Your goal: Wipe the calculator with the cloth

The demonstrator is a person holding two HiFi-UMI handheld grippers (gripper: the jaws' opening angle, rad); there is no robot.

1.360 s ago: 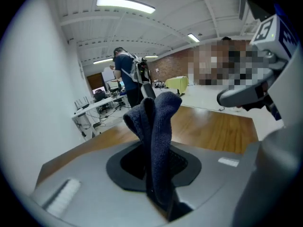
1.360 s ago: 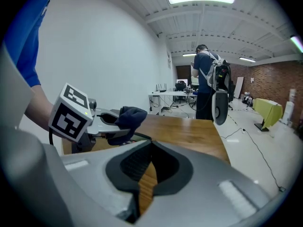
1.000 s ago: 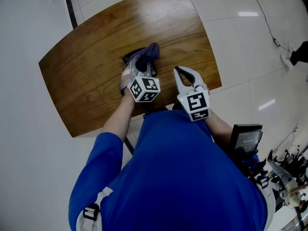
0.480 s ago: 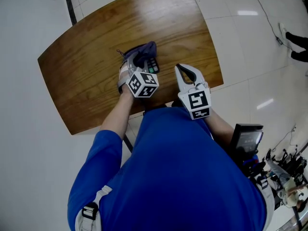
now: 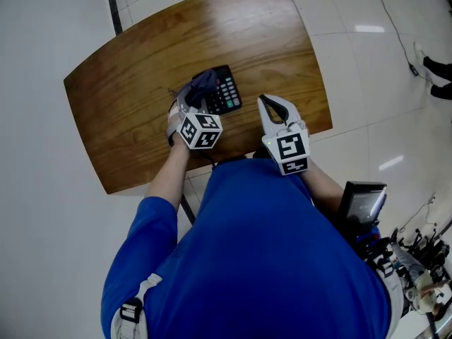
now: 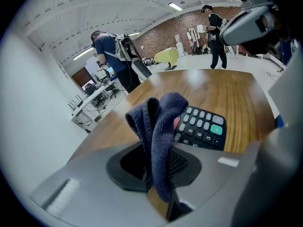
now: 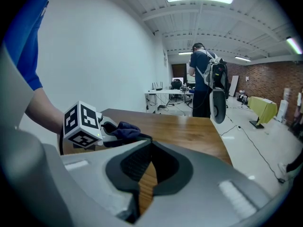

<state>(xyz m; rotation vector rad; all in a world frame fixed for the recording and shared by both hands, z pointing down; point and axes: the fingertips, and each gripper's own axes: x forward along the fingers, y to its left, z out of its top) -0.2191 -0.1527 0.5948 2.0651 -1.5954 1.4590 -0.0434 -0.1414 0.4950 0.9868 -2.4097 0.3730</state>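
Note:
A black calculator (image 5: pixel 224 92) with a green key lies on the wooden table (image 5: pixel 141 83), near its front edge. A dark blue cloth (image 5: pixel 203 82) covers the calculator's left edge. My left gripper (image 5: pixel 192 99) is shut on that cloth, which bunches up between its jaws over the calculator's left side. In the left gripper view the cloth (image 6: pixel 160 122) rises from the left gripper (image 6: pixel 158 150), with the calculator (image 6: pixel 202 128) just beyond to the right. My right gripper (image 5: pixel 267 104) rests shut and empty to the right of the calculator. The right gripper view shows the right gripper (image 7: pixel 150 146), with the cloth (image 7: pixel 124 128) at the left.
The table's front edge (image 5: pixel 233 157) runs just under both grippers. A dark screen device (image 5: pixel 361 205) hangs at the person's right side. Two people (image 6: pixel 111 56) stand by benches in the room beyond the table.
My left gripper has drawn the cloth leftward across the calculator, so the keys that were covered now show. The right gripper has stayed put.

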